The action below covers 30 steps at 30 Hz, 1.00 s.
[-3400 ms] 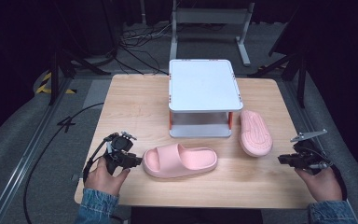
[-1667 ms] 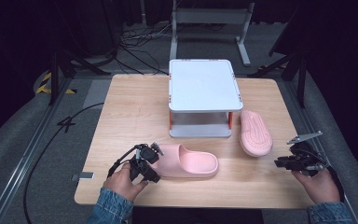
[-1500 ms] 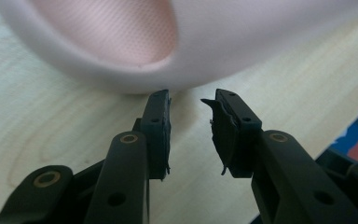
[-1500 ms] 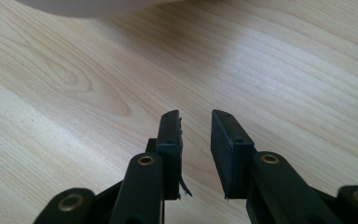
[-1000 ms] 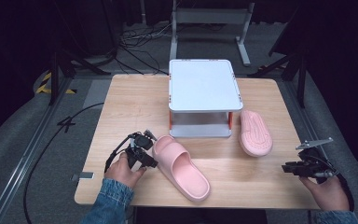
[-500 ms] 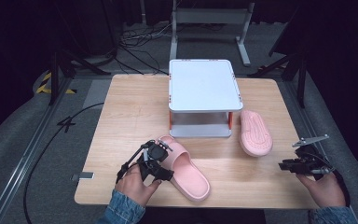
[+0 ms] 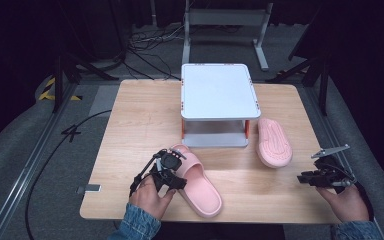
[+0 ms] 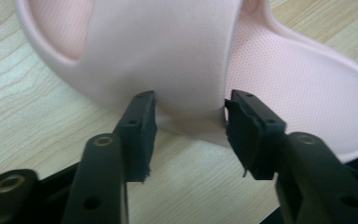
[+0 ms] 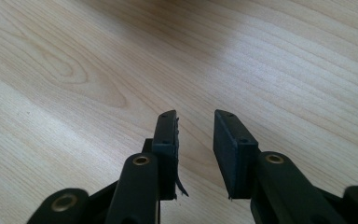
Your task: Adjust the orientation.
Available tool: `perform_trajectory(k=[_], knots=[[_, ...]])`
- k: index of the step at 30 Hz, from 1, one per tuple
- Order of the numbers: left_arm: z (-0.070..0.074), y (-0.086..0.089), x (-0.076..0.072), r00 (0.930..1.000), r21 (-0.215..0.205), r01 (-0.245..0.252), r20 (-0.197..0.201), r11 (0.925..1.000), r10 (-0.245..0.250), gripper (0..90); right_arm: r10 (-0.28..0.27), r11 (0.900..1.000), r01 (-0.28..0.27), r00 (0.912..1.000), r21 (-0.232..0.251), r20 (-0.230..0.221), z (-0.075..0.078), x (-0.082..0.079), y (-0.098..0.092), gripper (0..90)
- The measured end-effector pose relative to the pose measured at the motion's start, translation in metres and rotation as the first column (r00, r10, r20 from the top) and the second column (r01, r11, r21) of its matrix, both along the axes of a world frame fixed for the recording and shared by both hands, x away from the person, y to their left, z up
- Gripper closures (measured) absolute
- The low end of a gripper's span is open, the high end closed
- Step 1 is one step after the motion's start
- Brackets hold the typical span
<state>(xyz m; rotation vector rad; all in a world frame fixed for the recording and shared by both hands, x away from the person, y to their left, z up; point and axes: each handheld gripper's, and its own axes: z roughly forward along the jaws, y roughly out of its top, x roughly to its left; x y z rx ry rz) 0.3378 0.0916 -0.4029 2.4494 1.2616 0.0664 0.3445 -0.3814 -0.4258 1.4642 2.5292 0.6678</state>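
- A white two-tier stand with orange legs sits at the far middle of the wooden bench.
- A second pink slipper lies sole up just right of the stand, near its lower shelf.
- A grey metal frame stands on the floor beyond the bench.
- Black cables sprawl on the grey floor behind the bench, left of that frame.
- Yellow-and-black tape marks the floor at far left.
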Motion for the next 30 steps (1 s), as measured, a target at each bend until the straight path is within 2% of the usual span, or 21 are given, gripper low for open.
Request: perform_trajectory(k=[5,7,11,14,18,24,30], knots=[[0.0,0.009,0.003,0.9998,-0.004,-0.017,-0.006,0.9998,0.017,56.9,0.006,1.0,-0.006,1.0,0.002,-0.007,-0.002,0.001,0.001,70.2],[0.001,0.014,0.005,0.9998,-0.005,-0.017,-0.007,0.9998,0.017,61.0,0.015,1.0,-0.015,0.9999,-0.001,-0.007,-0.003,0.001,0.003,70.2],[0.001,0.021,0.007,0.9997,-0.024,-0.017,-0.017,0.9996,0.017,74.7,0.017,1.0,-0.017,0.9998,-0.001,-0.006,-0.003,0.001,0.004,70.2],[0.0,0.026,0.009,0.9994,-0.049,-0.016,-0.03,0.9987,0.014,78.0,0.02,1.0,-0.02,0.9998,-0.003,-0.007,-0.004,0.001,0.004,69.7],[0.002,0.027,0.008,0.9997,-0.018,-0.023,0.012,0.9996,0.023,82.8,0.024,1.0,-0.024,0.9996,-0.006,-0.012,-0.004,0.001,0.006,69.9],[0.003,0.029,0.007,0.9994,-0.029,-0.028,0.019,0.9992,0.028,83.3,0.024,1.0,-0.024,0.9997,-0.006,-0.011,-0.004,0.001,0.005,69.9],[0.009,0.029,0.003,0.9979,-0.036,-0.021,0.06,0.9991,0.023,84.5,0.024,1.0,-0.024,0.9996,-0.008,-0.011,-0.005,0.001,0.005,69.8]])
